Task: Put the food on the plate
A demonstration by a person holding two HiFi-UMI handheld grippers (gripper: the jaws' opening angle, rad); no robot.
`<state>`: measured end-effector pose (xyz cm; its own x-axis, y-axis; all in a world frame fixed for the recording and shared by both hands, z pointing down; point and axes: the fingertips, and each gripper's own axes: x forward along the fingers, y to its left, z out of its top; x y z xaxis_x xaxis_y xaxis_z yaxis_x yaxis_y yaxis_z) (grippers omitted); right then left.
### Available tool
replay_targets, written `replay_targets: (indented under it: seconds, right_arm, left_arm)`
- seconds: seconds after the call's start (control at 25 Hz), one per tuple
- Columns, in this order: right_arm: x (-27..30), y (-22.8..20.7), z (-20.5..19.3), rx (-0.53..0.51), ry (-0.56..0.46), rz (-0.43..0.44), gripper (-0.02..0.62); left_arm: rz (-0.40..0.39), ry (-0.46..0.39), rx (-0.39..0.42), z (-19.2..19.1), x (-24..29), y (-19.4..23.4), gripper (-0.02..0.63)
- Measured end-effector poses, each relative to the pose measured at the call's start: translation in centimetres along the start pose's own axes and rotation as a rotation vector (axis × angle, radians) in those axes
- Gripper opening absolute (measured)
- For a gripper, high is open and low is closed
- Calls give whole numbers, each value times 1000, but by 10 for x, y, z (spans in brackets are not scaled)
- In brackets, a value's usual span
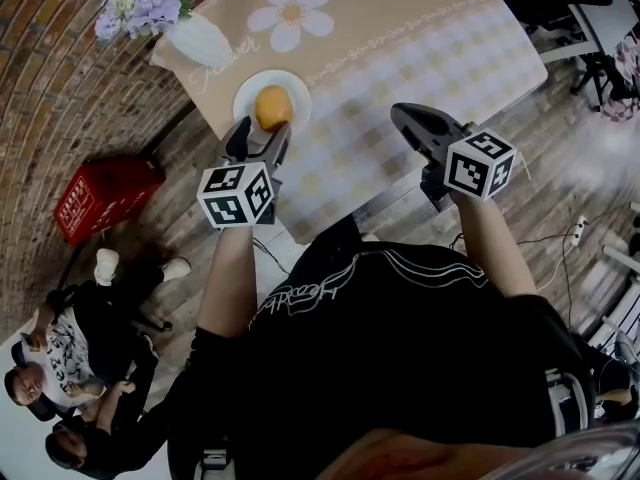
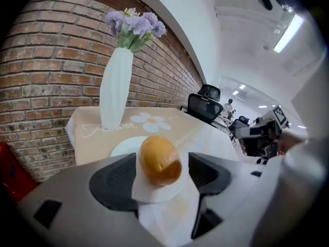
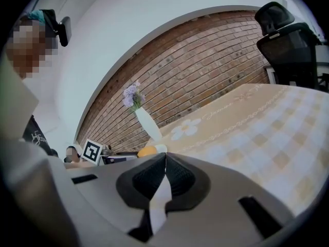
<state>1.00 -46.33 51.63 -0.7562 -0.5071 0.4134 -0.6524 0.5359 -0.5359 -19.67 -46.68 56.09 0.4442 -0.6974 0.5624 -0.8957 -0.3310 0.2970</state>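
An orange-brown bun (image 1: 273, 106) (image 2: 159, 160) lies on a small white plate (image 1: 250, 93) (image 2: 123, 146) near the table's left end. My left gripper (image 1: 262, 140) (image 2: 162, 176) hovers just in front of the plate, open, its dark pads standing either side of the bun with a gap to each. My right gripper (image 1: 402, 115) (image 3: 164, 161) hangs over the checked cloth farther right, shut with nothing in it. In the right gripper view the bun (image 3: 147, 151) peeks out over the jaws.
A white vase of purple flowers (image 1: 195, 36) (image 2: 115, 89) (image 3: 148, 125) stands just behind the plate. The table (image 1: 420, 48) carries a beige daisy cloth. A red crate (image 1: 105, 196) and seated people (image 1: 70, 348) are on the floor at left. Office chairs (image 2: 205, 104) (image 3: 288, 40) stand beyond.
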Motion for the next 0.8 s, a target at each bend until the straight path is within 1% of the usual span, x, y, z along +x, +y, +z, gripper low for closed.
replay_targets:
  seconds: [0.2, 0.32, 0.44, 0.52, 0.64, 0.72, 0.8]
  right_arm:
    - [-12, 25, 6, -51, -30, 45, -3]
    - [-27, 48, 13, -74, -69, 108, -3]
    - [-44, 71, 23, -111, -115, 163, -3]
    - [-55, 85, 29, -139, -138, 184, -3]
    - [-70, 105, 31, -184, -155, 205, -3]
    - [-79, 119, 31, -215, -161, 226, -3]
    - [-89, 135, 29, -235, -163, 258, -3]
  left_arm:
    - [-18, -94, -10, 26, -28, -12, 299]
    - [-23, -156, -16, 42, -55, -28, 298]
    - [-62, -204, -9, 54, -82, -53, 287]
    - [-93, -233, -8, 59, -100, -71, 260]
    - [-134, -277, 7, 64, -128, -99, 187]
    - [-168, -300, 17, 63, -145, -119, 125]
    - [-209, -313, 18, 60, -161, -140, 97]
